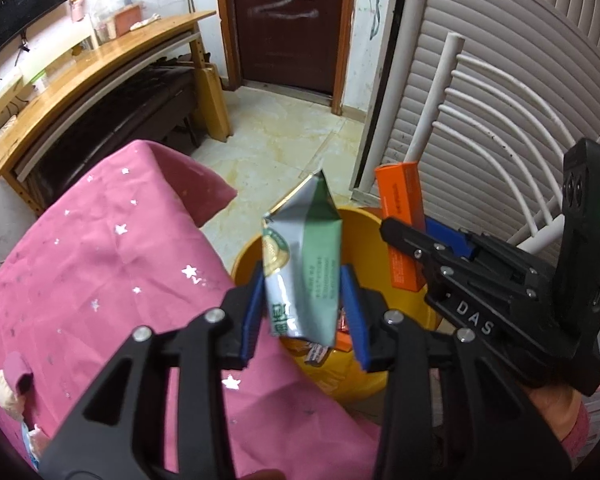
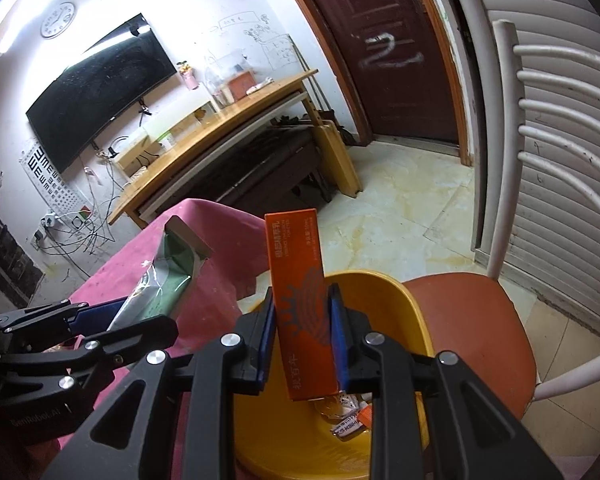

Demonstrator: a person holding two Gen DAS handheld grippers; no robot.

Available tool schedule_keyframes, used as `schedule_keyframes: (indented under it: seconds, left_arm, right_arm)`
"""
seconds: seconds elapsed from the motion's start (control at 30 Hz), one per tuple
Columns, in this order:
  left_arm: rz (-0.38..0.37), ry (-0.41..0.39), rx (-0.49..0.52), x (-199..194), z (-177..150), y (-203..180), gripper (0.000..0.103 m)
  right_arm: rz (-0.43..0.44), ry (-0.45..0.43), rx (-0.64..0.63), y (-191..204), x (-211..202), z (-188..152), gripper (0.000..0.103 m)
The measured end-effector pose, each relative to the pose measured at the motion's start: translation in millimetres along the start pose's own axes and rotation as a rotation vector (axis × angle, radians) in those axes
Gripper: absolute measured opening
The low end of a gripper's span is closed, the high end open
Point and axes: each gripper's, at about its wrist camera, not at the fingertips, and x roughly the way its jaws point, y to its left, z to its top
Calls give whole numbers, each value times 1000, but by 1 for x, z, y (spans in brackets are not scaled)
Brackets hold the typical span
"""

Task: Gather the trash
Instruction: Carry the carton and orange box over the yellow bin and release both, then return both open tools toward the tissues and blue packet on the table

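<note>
Left gripper [image 1: 306, 312] over the yellow bin [image 1: 364, 216], green-and-silver carton [image 1: 304, 268] standing between its blue pads, long axis up and away from the wrist. Left pad meets the carton; a sliver of gap shows at the right pad, so the grip looks slack, likely letting go. Right gripper [image 2: 302, 340] just beside it, jaws narrow, clamped on an orange box [image 2: 300, 292] held upright above the same bin. Bin sits on a red-seated chair [image 2: 472, 320] against the pink-clothed table [image 1: 100, 280]. Wrappers [image 2: 348, 420] already lie at the bin's bottom. Both drops are straight down.
</note>
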Motion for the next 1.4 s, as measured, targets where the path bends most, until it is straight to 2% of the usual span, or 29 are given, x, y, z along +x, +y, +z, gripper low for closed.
schedule_keyframes:
  seconds: [0.03, 0.07, 0.13, 0.23, 0.33, 0.47, 0.7, 0.9, 1.0, 1.13, 1.27, 1.4]
  left_arm:
    - [4, -1, -2, 1, 0, 0, 47]
    - [3, -2, -5, 2, 0, -1, 59]
    - [-2, -7, -14, 3, 1, -1, 67]
    - [10, -9, -11, 4, 1, -3, 67]
    - [20, -11, -16, 1, 0, -2, 67]
    - [41, -31, -35, -8, -3, 5, 72]
    - [51, -55, -76, -29, -14, 26, 73]
    - [69, -99, -128, -59, -39, 61, 79]
    - [111, -129, -154, -78, -57, 85, 80]
    - [144, -154, -240, -101, -80, 124, 84]
    - [194, -180, -274, -121, -101, 148, 89]
    - [245, -202, -303, -139, -123, 168, 90]
  right_arm:
    - [-3, 1, 7, -2, 0, 0, 20]
    - [-5, 2, 11, -3, 1, 0, 20]
    - [-9, 5, 23, -5, 2, -1, 27]
    - [-13, 10, 24, -6, 3, -1, 38]
    - [-15, 12, 17, -3, 4, -2, 43]
    - [-23, 14, -3, 3, 5, -2, 48]
    - [-46, -3, -74, 26, 3, -3, 63]
    - [-44, -26, -174, 66, -6, -6, 67]
    - [-35, -34, -235, 90, -10, -8, 70]
    - [-8, -43, -288, 120, -12, -11, 72]
    - [22, -35, -338, 151, -8, -14, 76]
    - [56, -26, -385, 183, -3, -16, 78]
